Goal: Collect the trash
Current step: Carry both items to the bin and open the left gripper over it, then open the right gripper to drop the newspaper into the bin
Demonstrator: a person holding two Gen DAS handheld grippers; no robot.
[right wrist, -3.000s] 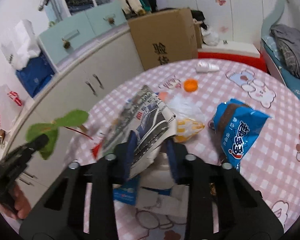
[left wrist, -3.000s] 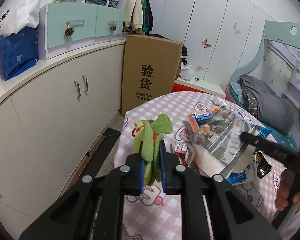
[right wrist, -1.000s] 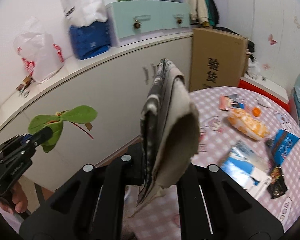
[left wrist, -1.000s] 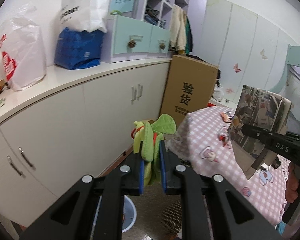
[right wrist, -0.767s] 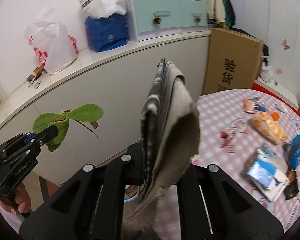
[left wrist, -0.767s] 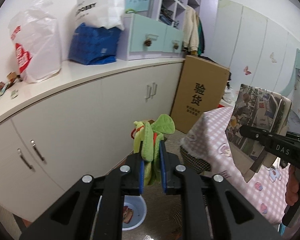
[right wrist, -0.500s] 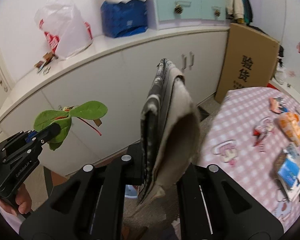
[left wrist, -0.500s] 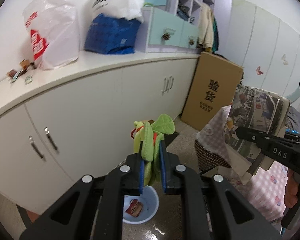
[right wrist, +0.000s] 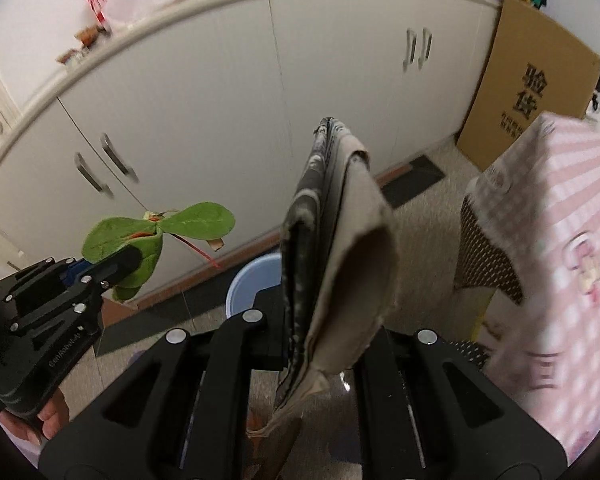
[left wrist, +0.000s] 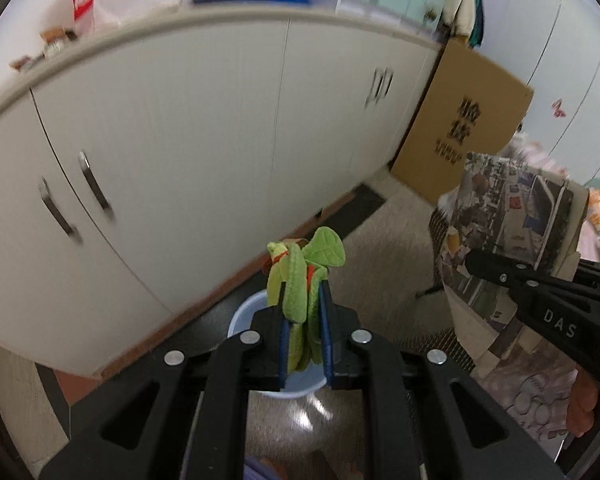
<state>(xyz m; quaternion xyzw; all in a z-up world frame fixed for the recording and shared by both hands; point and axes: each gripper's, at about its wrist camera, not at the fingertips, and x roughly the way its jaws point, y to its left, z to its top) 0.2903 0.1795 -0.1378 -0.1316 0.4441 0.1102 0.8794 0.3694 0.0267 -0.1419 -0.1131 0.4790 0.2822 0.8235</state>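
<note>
Both grippers are hanging over the light blue bin [left wrist: 236,316] on the floor by the white cabinets [left wrist: 204,128], each one loaded. The left gripper [left wrist: 304,336] is pinching a bunch of green leaves [left wrist: 300,276] with its jaws narrow and clamped on them, the leaves sitting right above the bin's mouth. The right gripper [right wrist: 320,344] is squeezing a folded newspaper [right wrist: 336,248] edge-on, jaws closed tight on it, and the paper is dangling just over and in front of the bin [right wrist: 252,280]. Neither piece is being let go yet, so these two are picked up and carried but not dropped in. What's inside the bin is mostly hidden behind the grippers. The table with the pink checked cloth [right wrist: 560,240] is sitting just to the right; something small and red is showing at its blurred edge, so likely more trash is waiting there after this drop.
</note>
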